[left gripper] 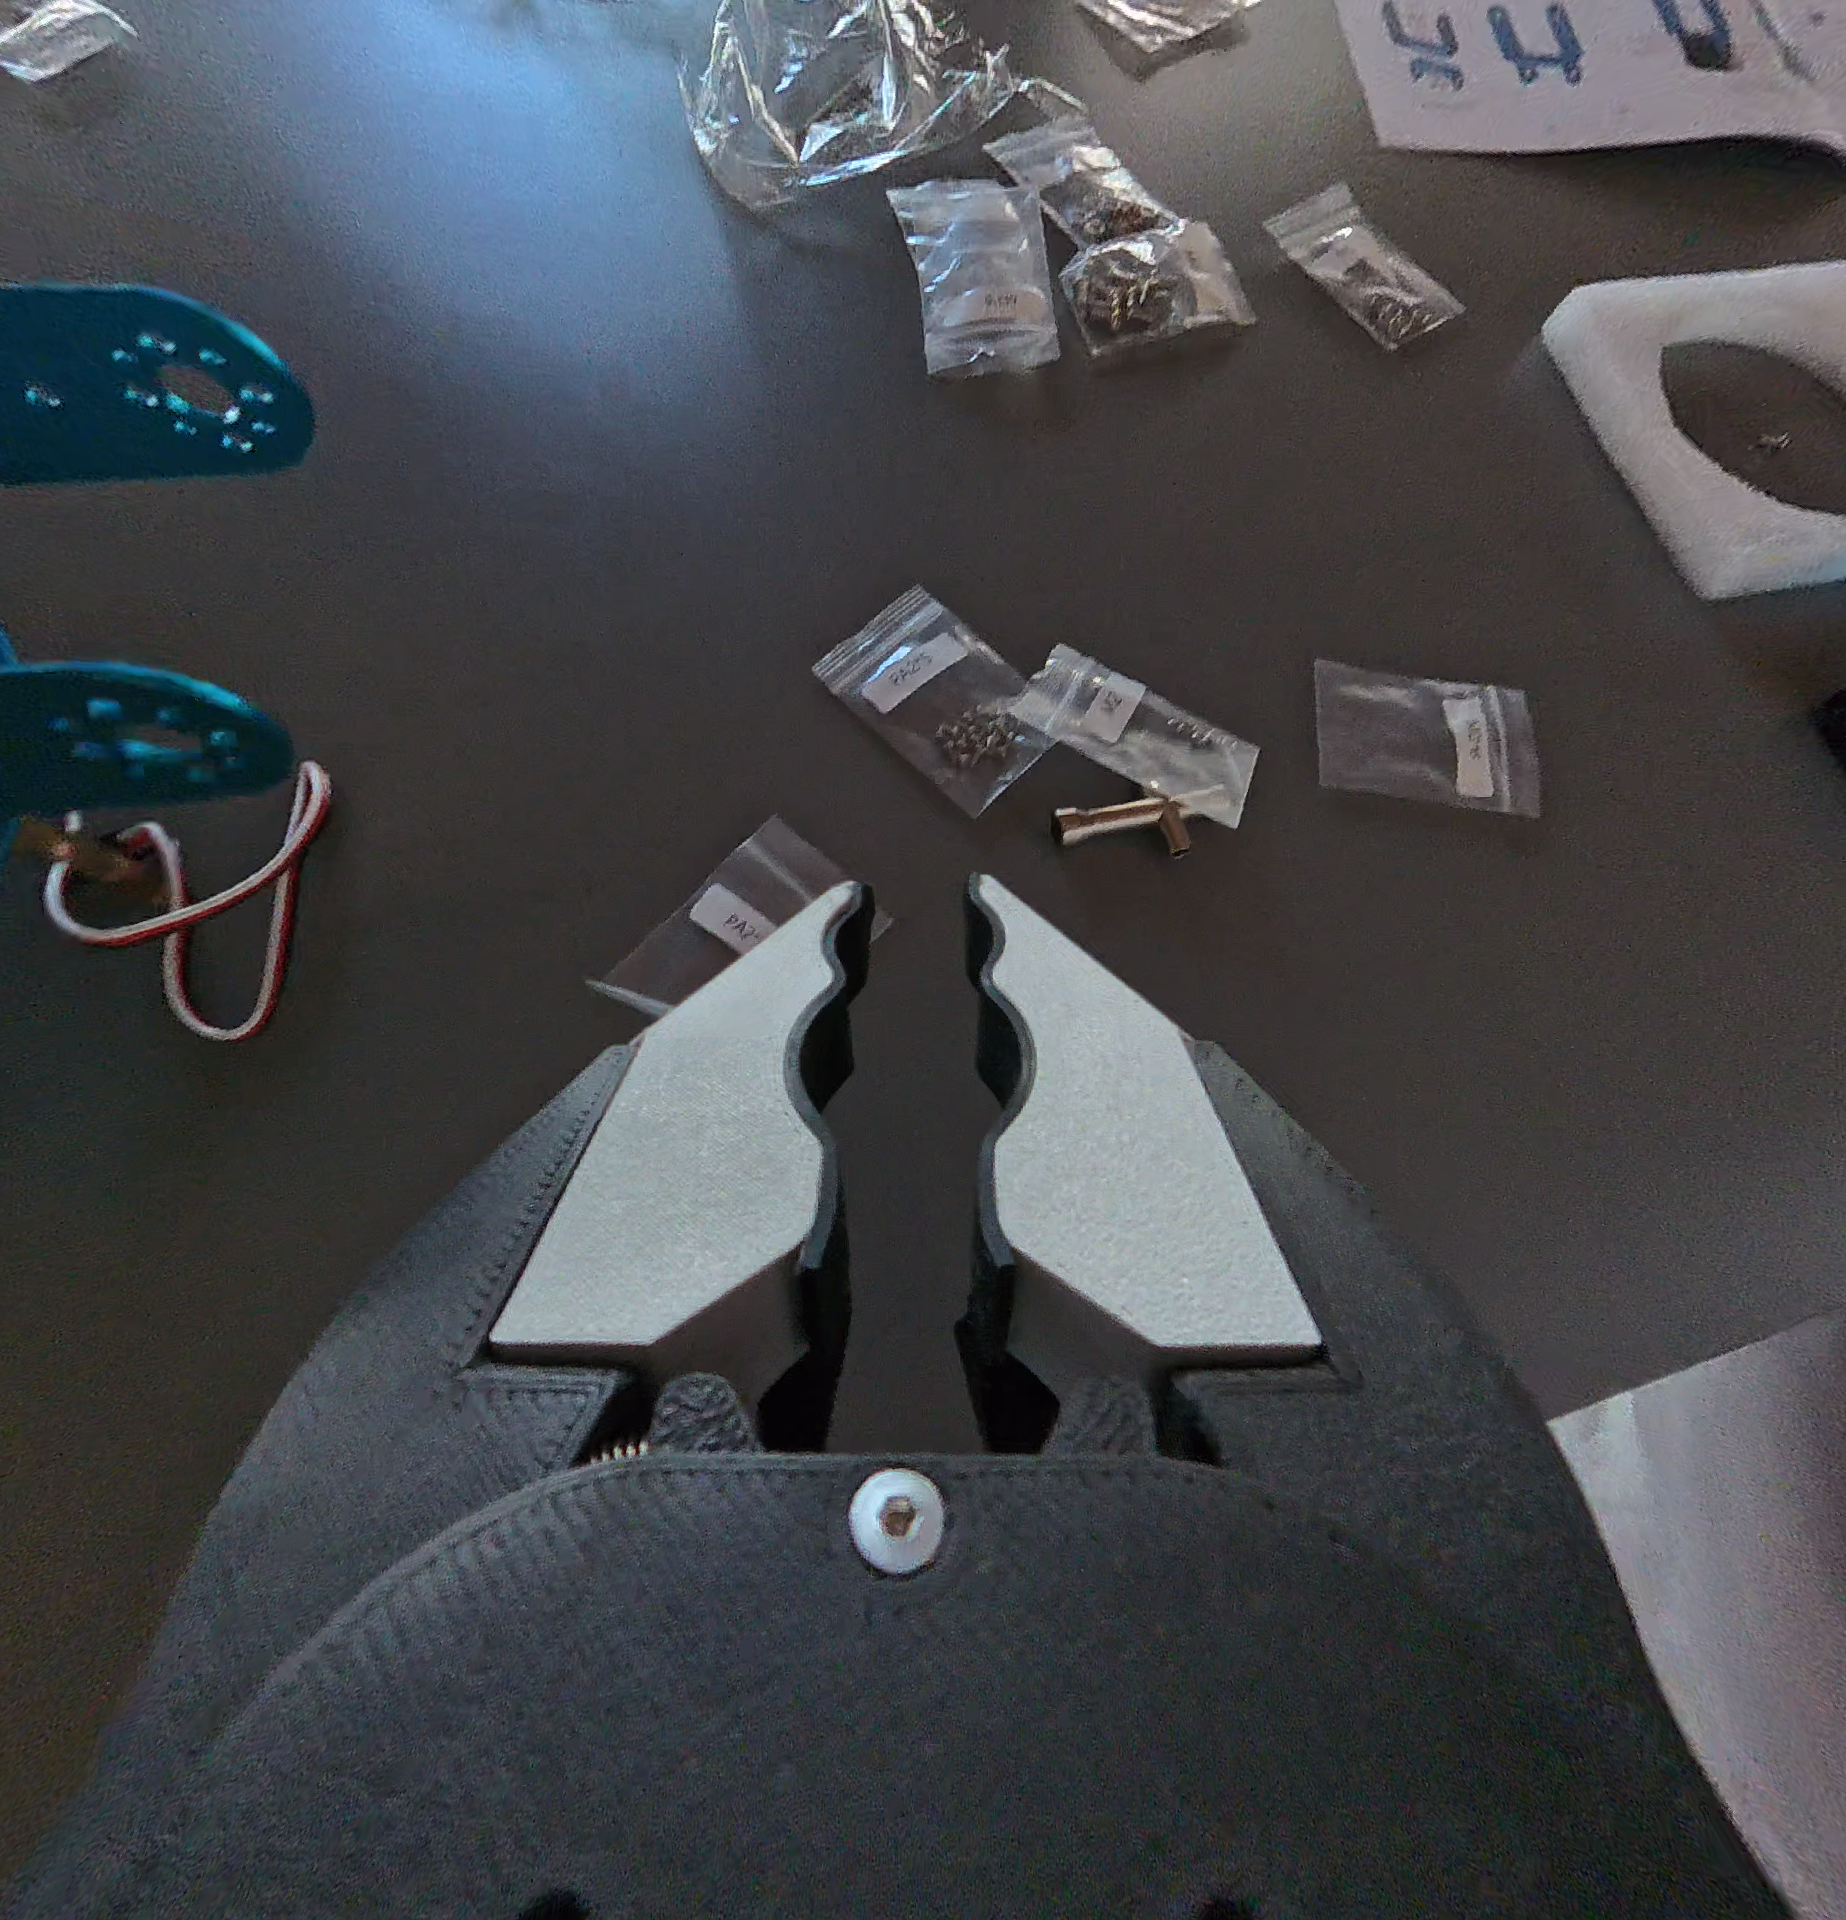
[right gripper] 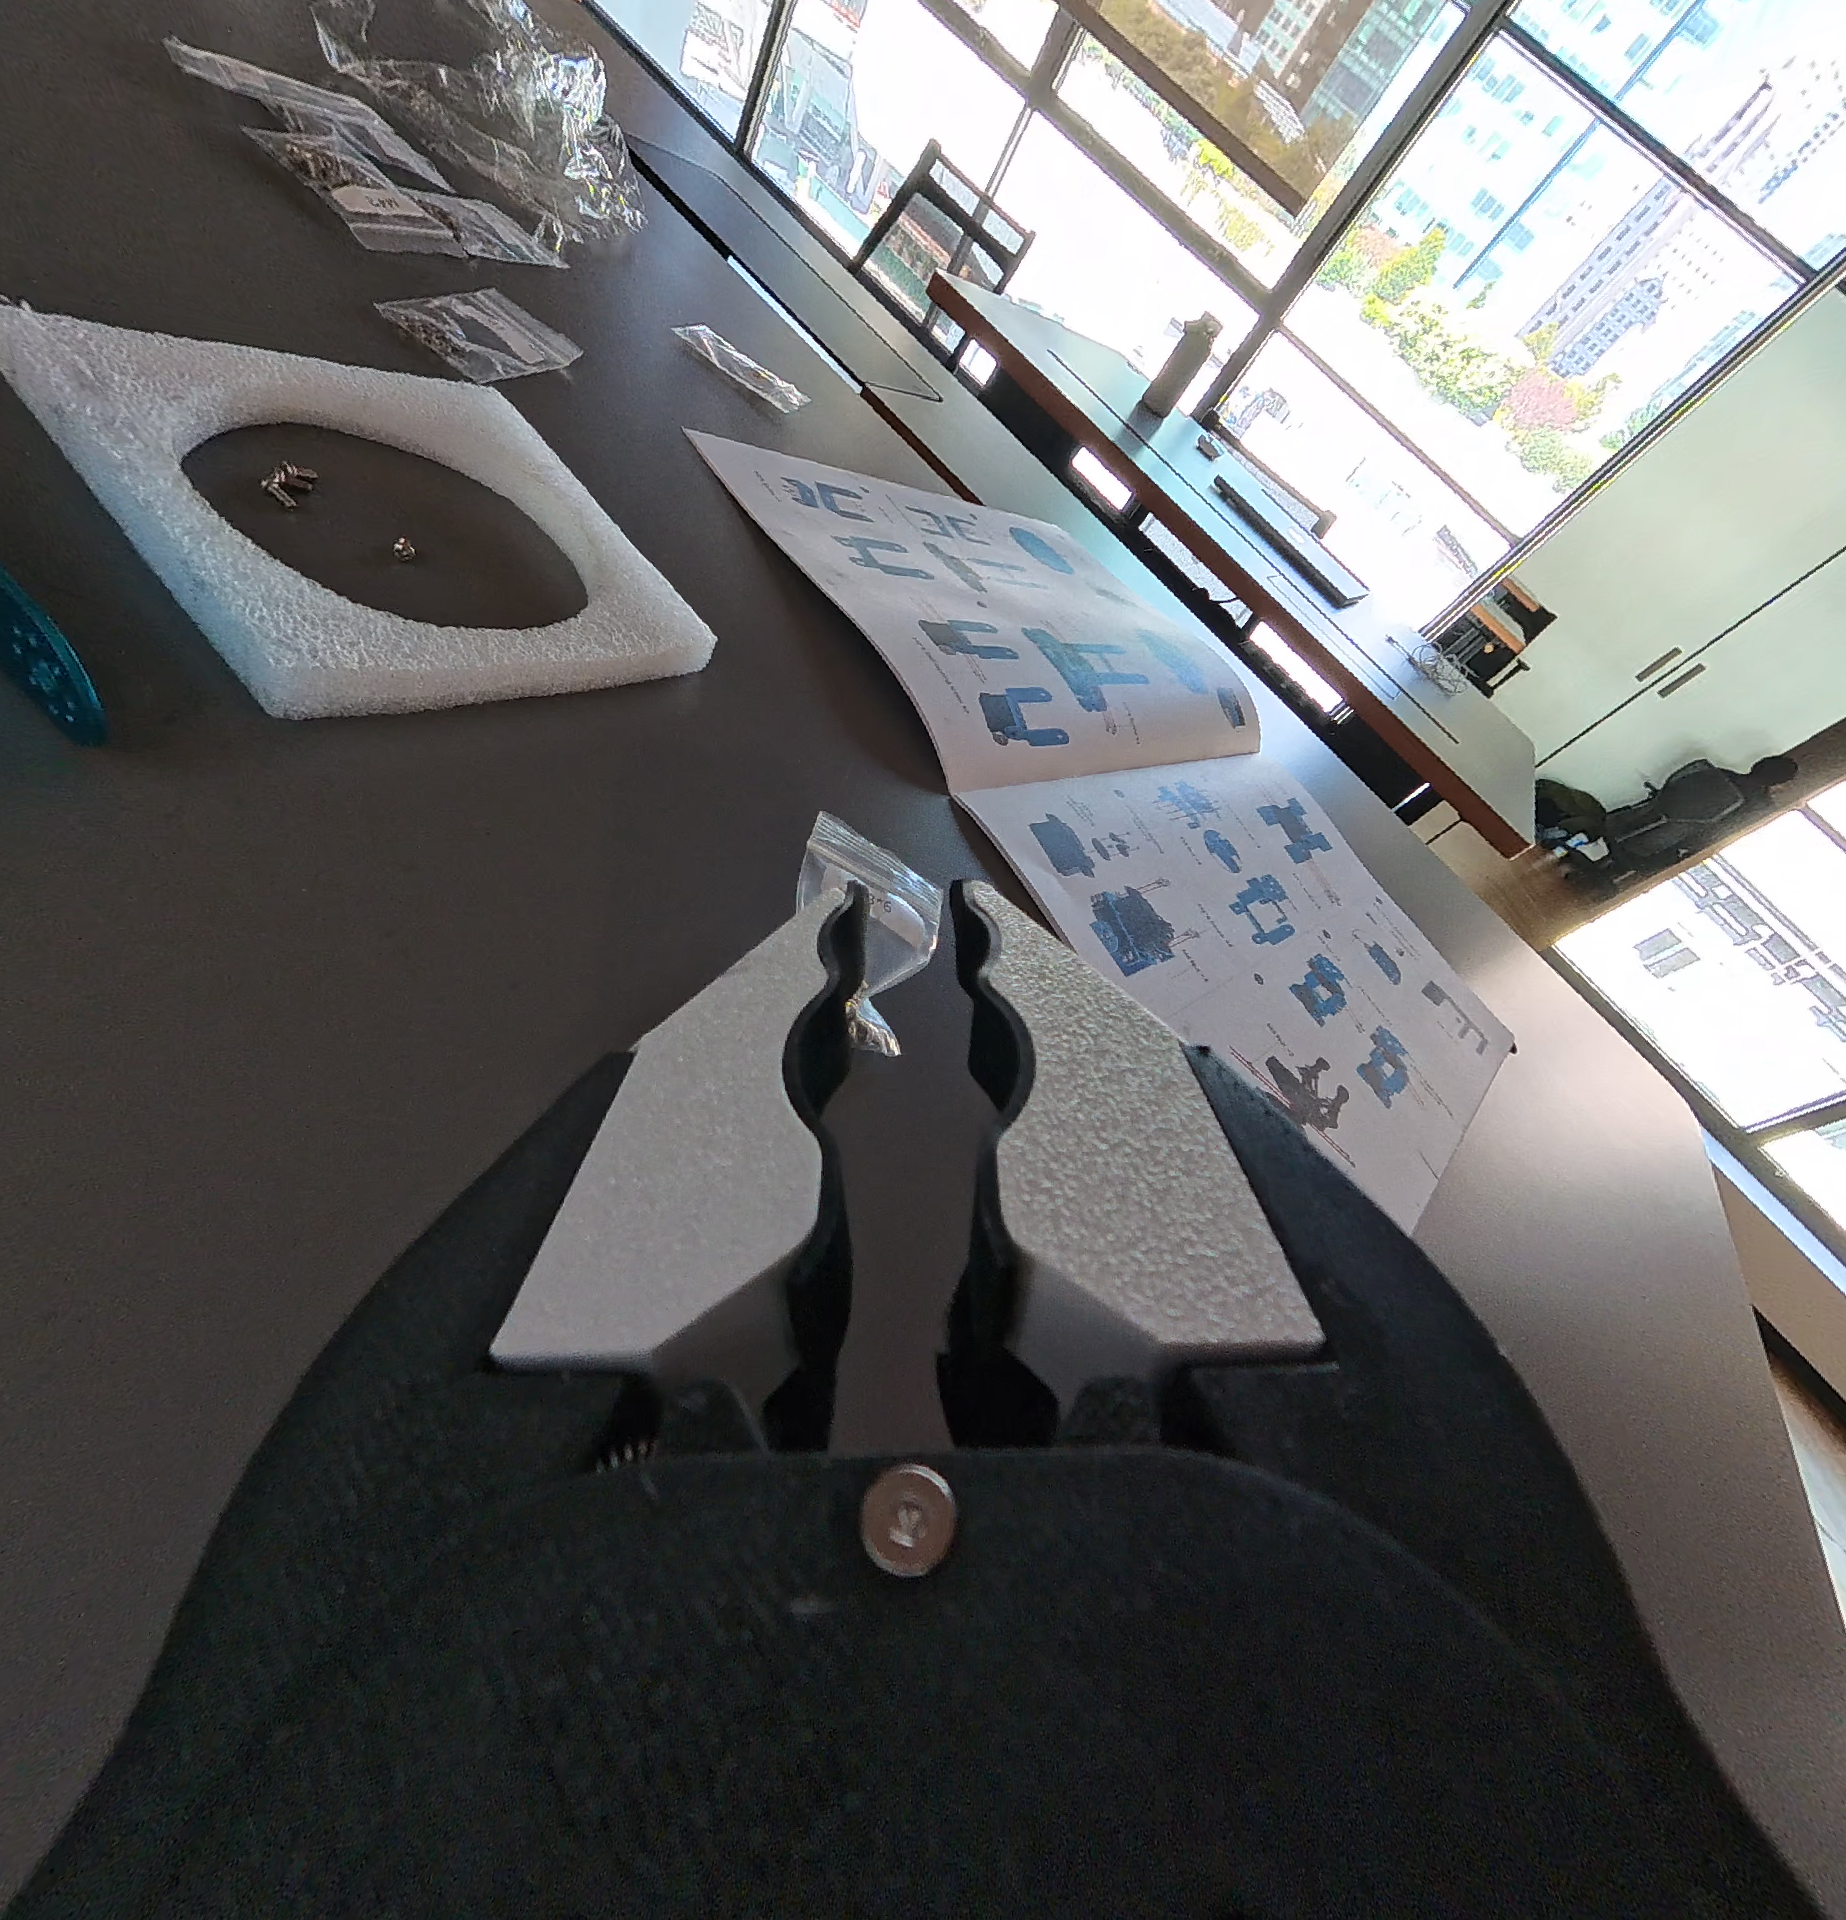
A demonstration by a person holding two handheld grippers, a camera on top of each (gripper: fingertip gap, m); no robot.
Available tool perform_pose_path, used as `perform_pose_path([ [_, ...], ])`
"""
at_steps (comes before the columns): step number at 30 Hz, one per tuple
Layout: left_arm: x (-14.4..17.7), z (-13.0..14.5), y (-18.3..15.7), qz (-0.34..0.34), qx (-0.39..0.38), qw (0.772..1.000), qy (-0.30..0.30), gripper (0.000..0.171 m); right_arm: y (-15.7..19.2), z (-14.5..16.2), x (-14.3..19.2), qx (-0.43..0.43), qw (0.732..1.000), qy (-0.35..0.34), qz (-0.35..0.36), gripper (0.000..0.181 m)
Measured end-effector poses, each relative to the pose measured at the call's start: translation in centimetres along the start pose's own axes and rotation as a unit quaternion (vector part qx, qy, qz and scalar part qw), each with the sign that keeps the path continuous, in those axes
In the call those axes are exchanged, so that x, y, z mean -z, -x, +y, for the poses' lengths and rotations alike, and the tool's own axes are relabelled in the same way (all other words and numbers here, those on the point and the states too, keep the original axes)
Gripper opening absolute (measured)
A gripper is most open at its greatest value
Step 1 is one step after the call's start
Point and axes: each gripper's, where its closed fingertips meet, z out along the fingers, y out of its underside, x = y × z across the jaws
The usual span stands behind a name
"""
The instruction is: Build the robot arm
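Left gripper (left gripper: 917, 902) hovering, jaws slightly apart, over dark worktop (left gripper: 483, 582), labelled bag (left gripper: 737, 930) under its 11 o'clock tip. Right gripper (right gripper: 903, 902) pinching small clear bag (right gripper: 877, 914), booklet (right gripper: 1106, 790) lying at 2 o'clock.

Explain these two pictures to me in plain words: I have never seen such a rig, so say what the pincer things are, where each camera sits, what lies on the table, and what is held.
Each picture comes from a camera on a hand-held two-finger gripper, looking along its fingers. The left gripper is open and empty over a dark table, partly covering a small plastic bag. Ahead lie more bags of screws, a small metal tool, blue metal plates and a red-and-white wire. The right gripper has a little clear bag of screws between its fingers; whether they pinch it is unclear. Nearby lie a white foam frame and an open picture booklet.
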Motion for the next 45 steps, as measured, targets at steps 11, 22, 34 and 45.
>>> perform_pose_path([
  [11,-4.8,-2.5,-2.2,0.101,0.068,0.993,0.008,0.025,0.5,0.1,-0.1,0.017,1.000,0.006,-0.004,0.016],
  [22,-6.8,-3.9,-0.2,0.018,0.141,0.990,0.021,0.025,0.5,0.1,-0.3,0.016,1.000,0.003,-0.006,0.016],
  [34,-8.3,-2.0,1.9,-0.136,0.085,0.982,0.105,0.051,0.4,-0.2,0.0,0.000,1.000,-0.011,-0.016,0.016],
  [45,-9.0,-2.4,0.0,-0.133,0.030,0.990,0.037,0.018,7.3,-11.6,-4.4,0.042,0.982,-0.090,-0.163,0.015],
])
